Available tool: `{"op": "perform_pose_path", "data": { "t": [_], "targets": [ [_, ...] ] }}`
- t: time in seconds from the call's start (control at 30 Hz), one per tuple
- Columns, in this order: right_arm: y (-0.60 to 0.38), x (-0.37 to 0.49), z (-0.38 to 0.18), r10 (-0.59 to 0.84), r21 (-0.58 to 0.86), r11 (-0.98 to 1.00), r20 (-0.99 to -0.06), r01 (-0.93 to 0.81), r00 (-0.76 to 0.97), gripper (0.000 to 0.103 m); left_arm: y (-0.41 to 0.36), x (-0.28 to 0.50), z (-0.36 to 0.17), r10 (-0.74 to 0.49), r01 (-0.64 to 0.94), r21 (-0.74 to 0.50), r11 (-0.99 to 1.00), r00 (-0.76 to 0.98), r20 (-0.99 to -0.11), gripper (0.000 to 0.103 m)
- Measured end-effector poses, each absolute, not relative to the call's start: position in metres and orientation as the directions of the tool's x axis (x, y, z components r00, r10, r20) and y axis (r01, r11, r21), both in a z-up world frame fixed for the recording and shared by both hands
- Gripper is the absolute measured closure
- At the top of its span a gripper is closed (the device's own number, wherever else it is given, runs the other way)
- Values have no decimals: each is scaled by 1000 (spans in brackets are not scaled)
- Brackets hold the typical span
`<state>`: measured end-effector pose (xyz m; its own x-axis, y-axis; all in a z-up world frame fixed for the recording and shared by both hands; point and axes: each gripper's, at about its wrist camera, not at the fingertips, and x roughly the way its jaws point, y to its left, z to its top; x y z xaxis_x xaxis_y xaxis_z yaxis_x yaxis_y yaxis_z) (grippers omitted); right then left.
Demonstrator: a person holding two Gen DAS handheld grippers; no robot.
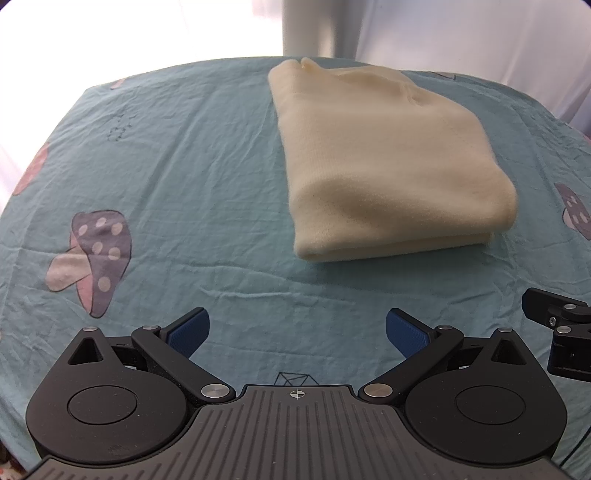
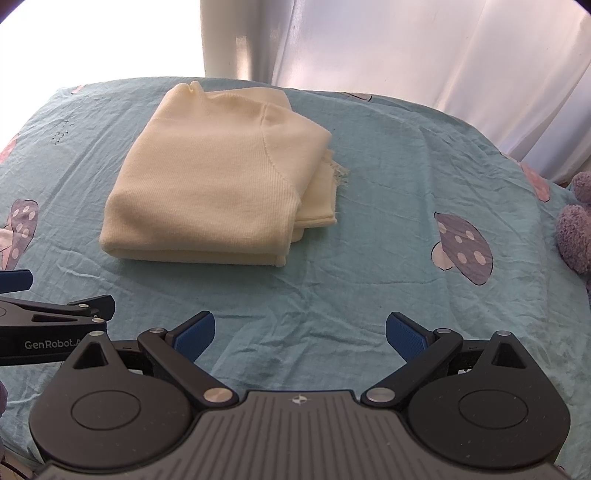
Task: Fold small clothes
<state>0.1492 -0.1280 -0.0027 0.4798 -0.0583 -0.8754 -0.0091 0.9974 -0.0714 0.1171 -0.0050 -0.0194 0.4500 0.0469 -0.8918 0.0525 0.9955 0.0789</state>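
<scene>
A cream knitted garment (image 1: 384, 158) lies folded into a thick rectangle on the teal sheet (image 1: 184, 166), ahead and to the right in the left wrist view. The right wrist view shows the same garment (image 2: 218, 184) ahead and to the left, with a sleeve cuff sticking out on its right side. My left gripper (image 1: 297, 334) is open, its blue pads apart, hovering short of the garment and holding nothing. My right gripper (image 2: 300, 334) is open too, empty, short of the garment's near edge. Each gripper shows at the edge of the other's view.
The sheet carries printed mushrooms (image 1: 92, 254) (image 2: 461, 247) and is wrinkled. A purple plush toy (image 2: 576, 229) sits at the right edge of the bed. White curtains (image 2: 443, 48) and a pale post (image 1: 314, 26) stand behind the far edge.
</scene>
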Motion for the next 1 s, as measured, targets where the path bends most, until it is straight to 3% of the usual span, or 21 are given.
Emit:
{"op": "perform_pose_path", "data": {
  "t": [1.0],
  "targets": [
    [-131,150,-3,-53,-63,998,-875,-5,482,4,-6,117,-18,45,37,69,997,453,-890,0]
  ]
}}
